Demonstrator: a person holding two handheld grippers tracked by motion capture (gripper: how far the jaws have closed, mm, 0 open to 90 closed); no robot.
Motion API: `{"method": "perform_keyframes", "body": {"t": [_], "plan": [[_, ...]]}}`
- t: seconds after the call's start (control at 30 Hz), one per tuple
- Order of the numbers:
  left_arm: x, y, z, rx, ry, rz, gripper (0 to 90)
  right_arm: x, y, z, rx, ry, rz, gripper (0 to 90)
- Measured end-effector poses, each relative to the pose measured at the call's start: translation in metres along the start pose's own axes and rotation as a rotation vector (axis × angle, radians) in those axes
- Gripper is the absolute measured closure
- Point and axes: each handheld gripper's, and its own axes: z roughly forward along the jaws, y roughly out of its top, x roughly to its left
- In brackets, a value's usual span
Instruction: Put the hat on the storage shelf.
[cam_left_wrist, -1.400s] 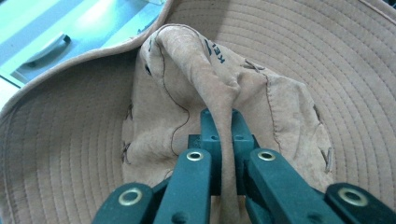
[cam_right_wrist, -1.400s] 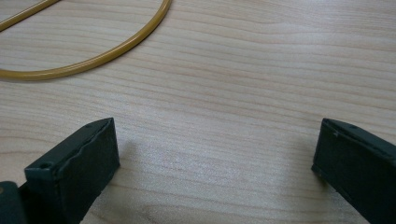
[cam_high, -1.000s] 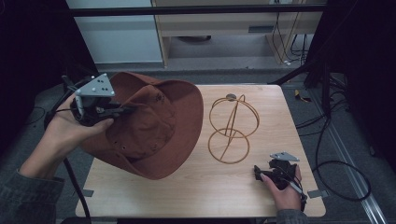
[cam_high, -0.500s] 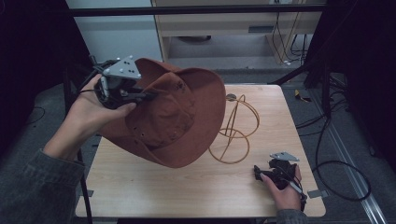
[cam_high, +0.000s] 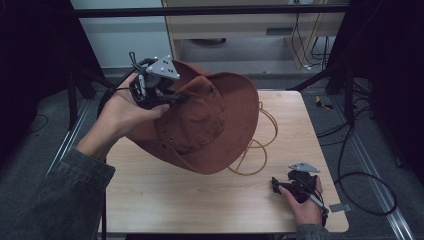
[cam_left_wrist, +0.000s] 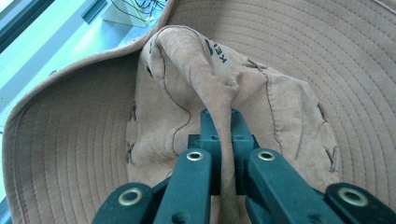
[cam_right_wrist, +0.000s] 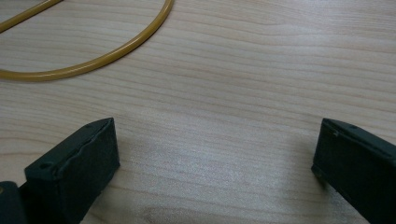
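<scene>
With the left gripper (cam_high: 172, 96) pinching a fold of the brown hat's (cam_high: 210, 125) crown, lifted tilted over the table's (cam_high: 165, 200) left-centre, I'd centre it above the wire stand (cam_high: 257, 145) before lowering, while the spread right gripper (cam_high: 285, 186) rests near right.

Lifted hat (cam_high: 210, 125) overhangs the wire stand (cam_high: 255, 150); bare table (cam_high: 165, 200) in front.
</scene>
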Motion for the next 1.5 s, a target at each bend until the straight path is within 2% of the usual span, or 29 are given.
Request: {"method": "perform_keyframes", "body": {"t": [0.37, 0.67, 1.0, 1.5], "plan": [[-0.004, 0.015, 0.013, 0.014, -0.003, 0.022, 88.6, 0.000, 0.000, 0.000, -0.001, 0.001, 0.003, 0.4], [-0.014, 0.030, 0.025, 0.012, -0.023, 0.048, 88.6, 0.000, 0.000, 0.001, -0.001, 0.001, 0.001, 0.4], [-0.020, 0.047, 0.035, 0.006, -0.028, 0.066, 88.5, 0.000, 0.000, 0.001, -0.002, 0.002, 0.002, 0.4], [-0.027, 0.061, 0.051, 0.008, -0.045, 0.086, 88.5, 0.000, 0.001, 0.001, 0.000, 0.003, -0.003, 0.4]]}}
